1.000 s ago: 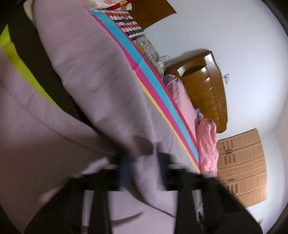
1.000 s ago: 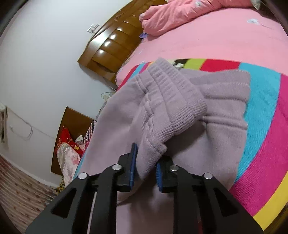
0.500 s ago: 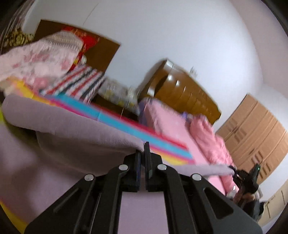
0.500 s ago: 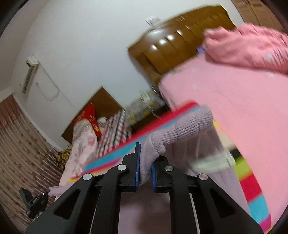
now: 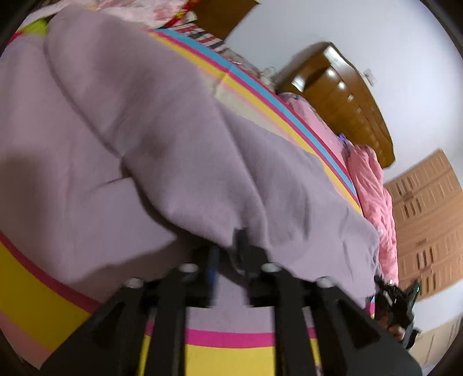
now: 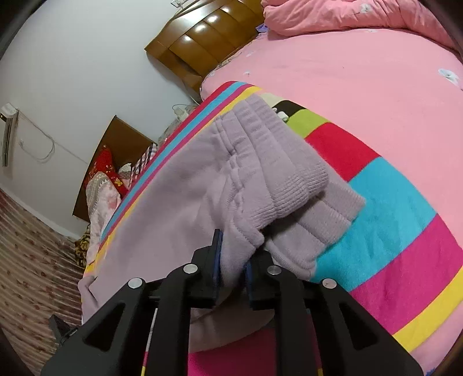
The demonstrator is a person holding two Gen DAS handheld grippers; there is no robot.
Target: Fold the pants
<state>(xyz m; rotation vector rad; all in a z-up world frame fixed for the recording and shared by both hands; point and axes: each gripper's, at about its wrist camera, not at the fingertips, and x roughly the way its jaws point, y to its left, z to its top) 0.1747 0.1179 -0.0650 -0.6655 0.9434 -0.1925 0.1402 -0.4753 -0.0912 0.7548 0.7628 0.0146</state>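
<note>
Lilac pants [image 5: 173, 144] lie folded over on a striped blanket [image 5: 34, 303]. My left gripper [image 5: 230, 257] sits at the folded edge near me; its jaws are opening, and the cloth hangs over the fingertips without being pinched. In the right wrist view the ribbed band [image 6: 289, 173] of the pants [image 6: 188, 196] is doubled over. My right gripper [image 6: 233, 260] pinches a thick fold beside that band, though its jaws are easing open. The right gripper [image 5: 396, 300], with a hand on it, also shows at the far end of the pants in the left wrist view.
The blanket [image 6: 390, 217] covers part of a pink bed [image 6: 347, 86] with a wooden headboard [image 6: 208, 37] and a bunched pink quilt [image 6: 347, 14]. Piled bedding [image 6: 104, 188] lies beyond the pants. A wooden wardrobe [image 5: 425, 217] stands behind.
Both grippers came down from a raised hold, laying the pants' upper layer over the lower one on the blanket. The left jaws have parted; the right ones still hold cloth.
</note>
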